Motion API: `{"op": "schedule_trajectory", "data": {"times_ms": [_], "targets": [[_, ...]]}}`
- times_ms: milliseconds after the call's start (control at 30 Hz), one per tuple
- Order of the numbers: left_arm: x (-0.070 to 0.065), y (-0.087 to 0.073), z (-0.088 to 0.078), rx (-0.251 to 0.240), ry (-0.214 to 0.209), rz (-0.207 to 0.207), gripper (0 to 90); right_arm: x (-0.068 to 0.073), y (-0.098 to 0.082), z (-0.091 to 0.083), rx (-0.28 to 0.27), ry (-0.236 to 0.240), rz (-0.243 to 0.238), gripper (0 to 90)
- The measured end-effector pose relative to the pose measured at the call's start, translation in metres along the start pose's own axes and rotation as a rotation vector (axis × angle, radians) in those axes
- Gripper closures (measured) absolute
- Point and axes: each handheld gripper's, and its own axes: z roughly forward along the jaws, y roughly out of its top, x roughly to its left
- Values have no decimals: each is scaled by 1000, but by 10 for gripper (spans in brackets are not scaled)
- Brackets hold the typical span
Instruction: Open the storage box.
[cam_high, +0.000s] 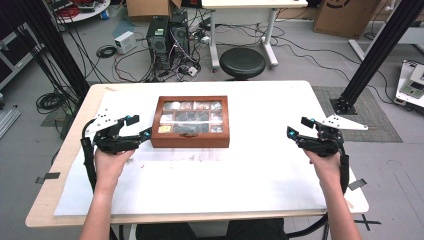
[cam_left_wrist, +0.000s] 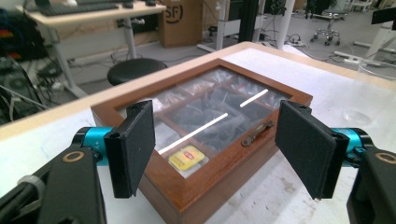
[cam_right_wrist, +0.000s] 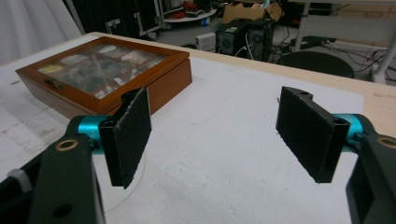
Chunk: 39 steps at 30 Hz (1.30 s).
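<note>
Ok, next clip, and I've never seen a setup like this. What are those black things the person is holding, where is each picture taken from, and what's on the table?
There is no robot here. A person holds a hand-held gripper in each hand, each with two flat black jaws.

The high view looks down from above the person's side of the table. The left gripper is beside the left end of the box, and the right gripper is farther off over the bare white table cover. The other two pictures come from a camera riding on each gripper, looking out between its own jaws.

On the table lies a shut wooden box with a glass lid, divided into compartments holding small packets, one of them yellow. A metal clasp sits on its front edge.

Nothing is held: both grippers stand open. In the left gripper view the box's near corner lies between the jaws, untouched.
</note>
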Motion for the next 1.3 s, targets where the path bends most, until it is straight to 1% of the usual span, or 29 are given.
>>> {"op": "schedule_trajectory", "data": {"times_ms": [133, 200, 300, 400, 467, 600, 700, 800, 833, 867, 900, 933, 967, 1000, 1067, 1133, 1300], "targets": [[2, -3, 2, -4, -28, -29, 277, 0, -1, 2, 33, 1, -4, 265], [3, -4, 3, 3, -30, -29, 276, 0, -2, 3, 40, -1, -5, 260], [5, -7, 4, 17, -48, -36, 273, -1, -2, 3, 40, -11, 0, 226], [8, -11, 4, 24, -63, -50, 273, -2, -2, 2, 31, -25, -4, 220], [10, -14, 4, 40, -69, -53, 272, -2, -2, 3, 33, -26, -2, 218], [14, -24, 6, 92, -77, -56, 270, 0, -1, 5, 36, -26, -18, 218], [15, -29, 9, 118, -87, -61, 270, 2, -1, 7, 40, -28, -23, 218], [18, -35, 15, 163, -80, -69, 271, 2, -1, 8, 41, -28, -24, 218], [18, -35, 15, 163, -80, -69, 271, 2, -1, 8, 41, -29, -22, 218], [19, -40, 18, 188, -70, -76, 271, 2, -1, 8, 43, -29, -19, 218], [20, -42, 20, 202, -66, -81, 271, 1, -1, 8, 41, -28, -18, 218], [20, -42, 20, 202, -66, -81, 273, 1, -1, 8, 41, -28, -16, 219], [23, -47, 23, 220, -63, -94, 275, 1, -2, 8, 44, -31, -13, 219], [25, -49, 24, 231, -64, -95, 279, 1, -2, 8, 45, -32, -11, 219], [27, -51, 27, 247, -63, -102, 289, 1, -2, 9, 44, -32, -11, 219], [29, -53, 29, 250, -65, -105, 313, 2, -2, 9, 49, -30, -12, 219], [31, -57, 36, 273, -50, -97, 358, 3, -3, 10, 54, -33, -16, 221]]}}
